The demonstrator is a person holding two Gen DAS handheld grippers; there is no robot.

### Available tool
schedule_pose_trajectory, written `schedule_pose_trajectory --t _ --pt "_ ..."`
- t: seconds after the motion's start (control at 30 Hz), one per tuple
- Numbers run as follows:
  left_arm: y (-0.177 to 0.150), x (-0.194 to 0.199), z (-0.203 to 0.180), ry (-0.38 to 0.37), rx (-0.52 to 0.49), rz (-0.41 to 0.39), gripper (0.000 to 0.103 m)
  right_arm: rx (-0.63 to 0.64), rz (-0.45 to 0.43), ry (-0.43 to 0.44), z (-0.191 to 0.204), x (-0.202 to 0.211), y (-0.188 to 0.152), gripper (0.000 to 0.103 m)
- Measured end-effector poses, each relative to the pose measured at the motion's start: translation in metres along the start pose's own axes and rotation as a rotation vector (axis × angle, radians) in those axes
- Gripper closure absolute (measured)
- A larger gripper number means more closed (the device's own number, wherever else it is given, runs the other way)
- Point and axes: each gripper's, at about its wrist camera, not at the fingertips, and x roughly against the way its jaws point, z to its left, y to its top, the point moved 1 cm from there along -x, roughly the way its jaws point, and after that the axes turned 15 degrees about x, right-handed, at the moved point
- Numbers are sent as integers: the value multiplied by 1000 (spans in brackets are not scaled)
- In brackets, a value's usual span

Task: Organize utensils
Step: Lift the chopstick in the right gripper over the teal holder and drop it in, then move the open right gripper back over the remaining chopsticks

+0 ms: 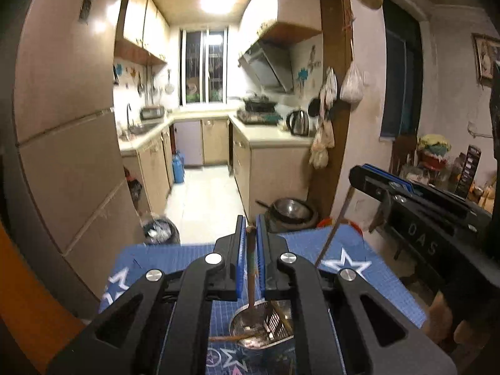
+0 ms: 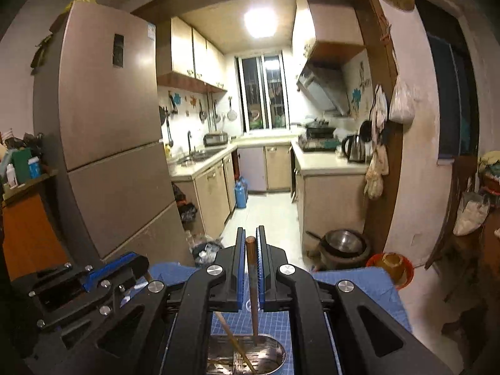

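My left gripper [image 1: 250, 223] is shut on a brown wooden utensil handle [image 1: 251, 259]. The handle runs down to a slotted metal utensil holder [image 1: 265, 325] on the blue star-patterned mat [image 1: 368, 281]. My right gripper [image 2: 250, 234] is shut on a brown wooden stick [image 2: 252, 281] whose lower end dips into the oval metal holder [image 2: 275, 353]. Another wooden stick [image 2: 232, 340] leans in that holder. The left wrist view shows the right gripper [image 1: 359, 172] at the right, a thin stick [image 1: 331, 234] hanging from it. The left gripper [image 2: 137, 259] shows at the lower left of the right wrist view.
A narrow kitchen lies ahead, with counters [image 2: 325, 162] on both sides and a tall fridge [image 2: 106, 125] on the left. Beyond the mat's far edge stand a bin [image 1: 161, 229], stacked metal pots [image 2: 343, 243] and an orange bowl [image 2: 390, 265] on the floor. Cluttered shelves flank both sides.
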Motion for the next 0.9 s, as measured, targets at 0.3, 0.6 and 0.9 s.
schedule_pose_trajectory --t 0.3,0.6,0.9 --pt "-39 -24 23 22 10 72 97 21 115 12 10 -33 -48 75" --pt "-23 53 46 -35 80 -11 97 29 19 -29 -5 56 -39 51" --pt "-86 194 66 -73 -125 -78 75 94 4 -46 -16 226 -140 41"
